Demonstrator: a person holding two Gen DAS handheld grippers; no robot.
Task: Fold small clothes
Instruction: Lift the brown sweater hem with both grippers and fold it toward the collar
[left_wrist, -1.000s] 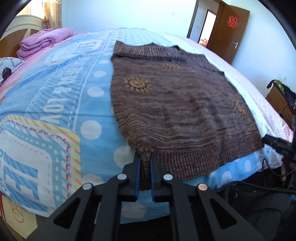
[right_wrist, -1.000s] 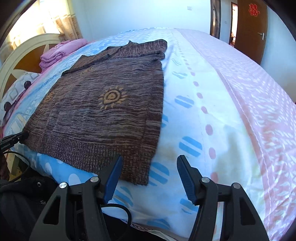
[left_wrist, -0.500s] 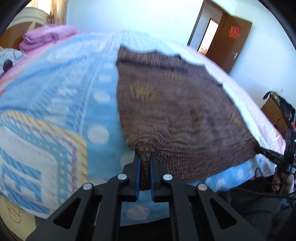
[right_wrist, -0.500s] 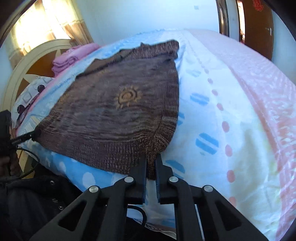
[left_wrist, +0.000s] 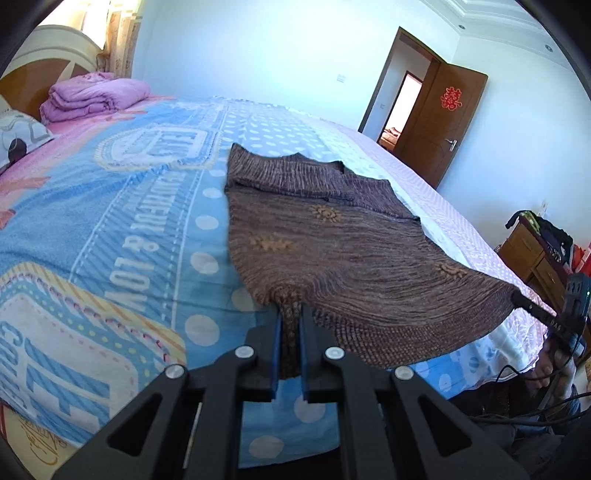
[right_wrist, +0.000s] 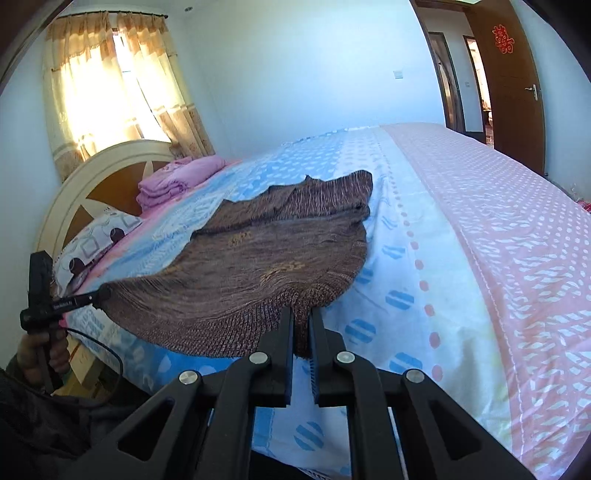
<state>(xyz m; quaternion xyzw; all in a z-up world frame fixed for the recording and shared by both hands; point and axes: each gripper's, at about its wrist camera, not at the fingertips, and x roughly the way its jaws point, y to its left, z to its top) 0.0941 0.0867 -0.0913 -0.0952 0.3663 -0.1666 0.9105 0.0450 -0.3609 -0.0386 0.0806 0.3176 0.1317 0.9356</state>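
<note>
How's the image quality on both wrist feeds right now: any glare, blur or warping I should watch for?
Right wrist view: the window is blown out behind the curtains, and straight edges bow from the fisheye. Left wrist view: evenly lit, the sweater a little soft, the bedspread print curving outward. In both, dark corners ring the frame.

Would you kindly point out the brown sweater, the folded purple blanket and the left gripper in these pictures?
brown sweater (left_wrist: 332, 251): left wrist view, middle of the knit body.
folded purple blanket (left_wrist: 96, 96): left wrist view, top fold, near the headboard.
left gripper (left_wrist: 289, 332): left wrist view, between fingertips clamping the hem.
</note>
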